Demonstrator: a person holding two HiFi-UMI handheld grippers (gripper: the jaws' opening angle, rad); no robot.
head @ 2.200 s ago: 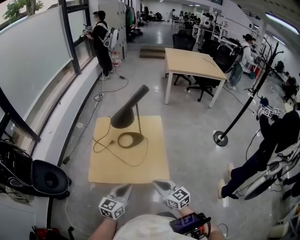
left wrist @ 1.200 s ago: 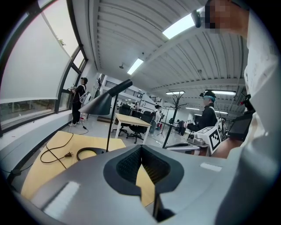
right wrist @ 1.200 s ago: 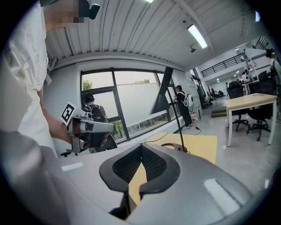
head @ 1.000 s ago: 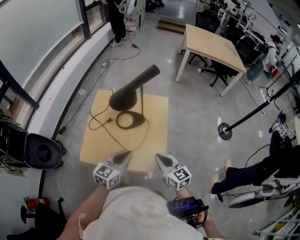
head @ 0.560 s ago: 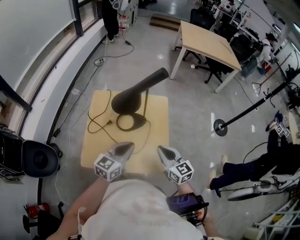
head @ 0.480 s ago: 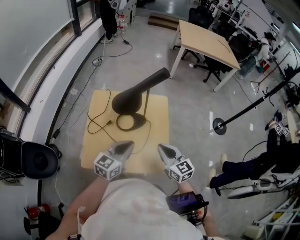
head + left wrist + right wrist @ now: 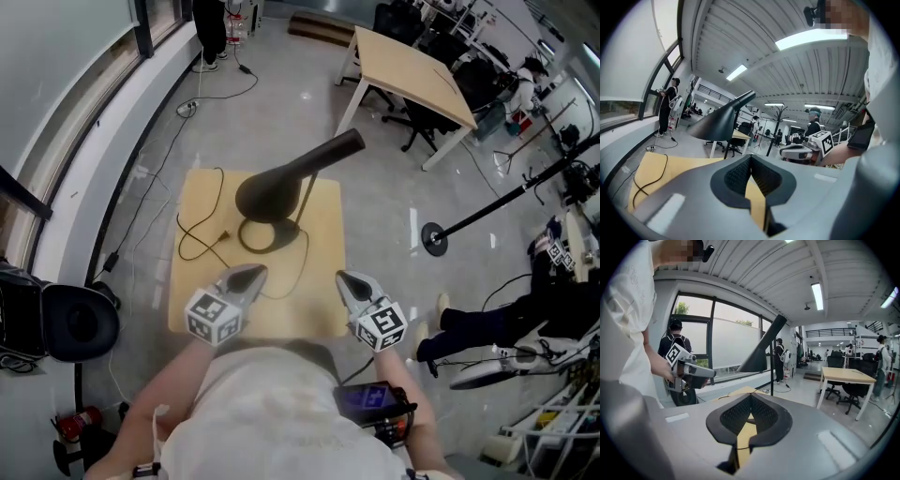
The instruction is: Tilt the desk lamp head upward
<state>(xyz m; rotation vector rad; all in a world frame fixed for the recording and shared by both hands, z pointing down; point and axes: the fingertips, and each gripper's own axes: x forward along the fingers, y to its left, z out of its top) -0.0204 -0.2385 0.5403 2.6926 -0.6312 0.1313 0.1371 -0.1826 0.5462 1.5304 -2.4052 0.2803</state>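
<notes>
A black desk lamp stands on a low square wooden table (image 7: 322, 305). Its cone-shaped head (image 7: 291, 179) slants up to the right on a thin stem above the round base (image 7: 267, 234), with a black cord (image 7: 202, 242) looping to the left. The lamp head (image 7: 719, 121) also shows in the left gripper view, and the lamp head (image 7: 764, 350) in the right gripper view. My left gripper (image 7: 246, 276) and right gripper (image 7: 349, 281) hover over the table's near edge, both shut and empty, short of the lamp.
A larger wooden desk (image 7: 408, 61) with office chairs stands beyond. A black stand with a round foot (image 7: 433, 239) is on the floor to the right. A round black stool (image 7: 80, 323) sits at the left by the window wall. People stand far off.
The view has shifted forward and the lamp now sits closer under me. Both grippers stay shut and have spread slightly apart over the table's near edge.
</notes>
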